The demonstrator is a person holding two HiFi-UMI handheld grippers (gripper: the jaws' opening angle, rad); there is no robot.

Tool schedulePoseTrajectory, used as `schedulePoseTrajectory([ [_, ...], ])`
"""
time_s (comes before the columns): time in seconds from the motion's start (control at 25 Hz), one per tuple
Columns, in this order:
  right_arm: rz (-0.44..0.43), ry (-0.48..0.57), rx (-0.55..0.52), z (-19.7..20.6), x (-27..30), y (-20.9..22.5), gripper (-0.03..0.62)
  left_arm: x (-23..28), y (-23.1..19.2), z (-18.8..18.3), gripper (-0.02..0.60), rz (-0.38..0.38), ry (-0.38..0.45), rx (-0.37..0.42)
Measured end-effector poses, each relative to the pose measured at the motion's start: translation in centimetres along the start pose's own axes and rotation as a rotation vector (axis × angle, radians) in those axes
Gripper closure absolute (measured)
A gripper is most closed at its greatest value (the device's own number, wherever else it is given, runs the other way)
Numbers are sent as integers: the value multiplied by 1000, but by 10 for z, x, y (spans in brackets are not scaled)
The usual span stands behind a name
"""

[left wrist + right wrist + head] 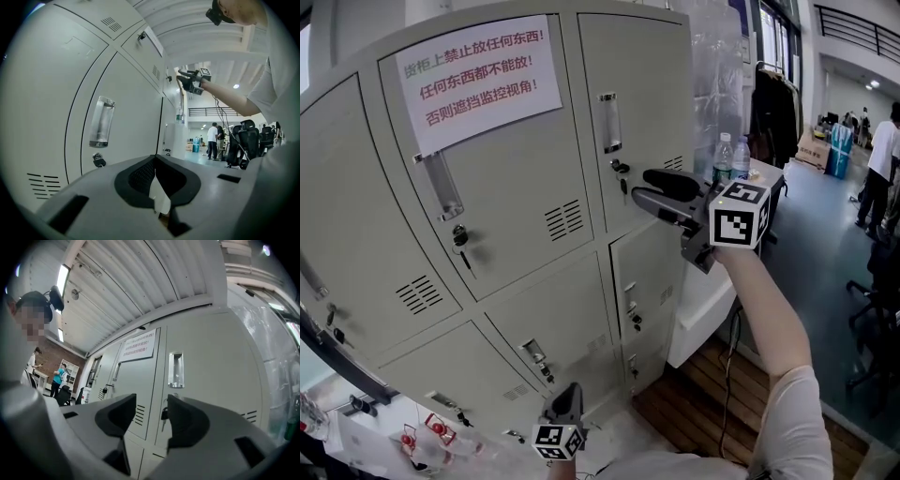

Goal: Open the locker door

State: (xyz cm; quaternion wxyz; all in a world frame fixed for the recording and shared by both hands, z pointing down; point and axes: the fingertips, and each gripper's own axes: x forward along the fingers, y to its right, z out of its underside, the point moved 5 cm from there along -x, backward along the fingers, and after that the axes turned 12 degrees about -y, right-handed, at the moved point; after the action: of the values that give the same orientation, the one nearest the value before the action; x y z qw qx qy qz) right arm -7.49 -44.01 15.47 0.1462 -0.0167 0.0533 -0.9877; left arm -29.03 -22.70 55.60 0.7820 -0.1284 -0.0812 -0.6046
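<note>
The target, as I judge it, is the pale grey sheet-metal locker door (642, 84) at the upper right of the cabinet, shut flush in its frame. The right gripper (647, 188) hangs just in front of it, jaws released and spread with nothing between them. In the right gripper view, the small dark key (164, 414) in the lock shows through the gap.

The door is likely stiff and light on its hinges. Its painted face is too smooth and flat to pinch. The recessed chrome pull handle (610, 122) above the lock is the sound place to hook a jaw, and the key may need a careful turn first.

The left gripper (569, 394) sits low by the bottom lockers, jaws clenched on nothing.
</note>
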Motion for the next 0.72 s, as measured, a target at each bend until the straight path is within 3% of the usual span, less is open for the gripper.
schedulePoseTrajectory([
  [0.2,-52,25,38,-26,12,18,384,-2,-9,1,572,-10,-2,-5],
  [0.72,-81,-7,2,-54,44,44,405,2,-19,5,572,-6,4,-46],
])
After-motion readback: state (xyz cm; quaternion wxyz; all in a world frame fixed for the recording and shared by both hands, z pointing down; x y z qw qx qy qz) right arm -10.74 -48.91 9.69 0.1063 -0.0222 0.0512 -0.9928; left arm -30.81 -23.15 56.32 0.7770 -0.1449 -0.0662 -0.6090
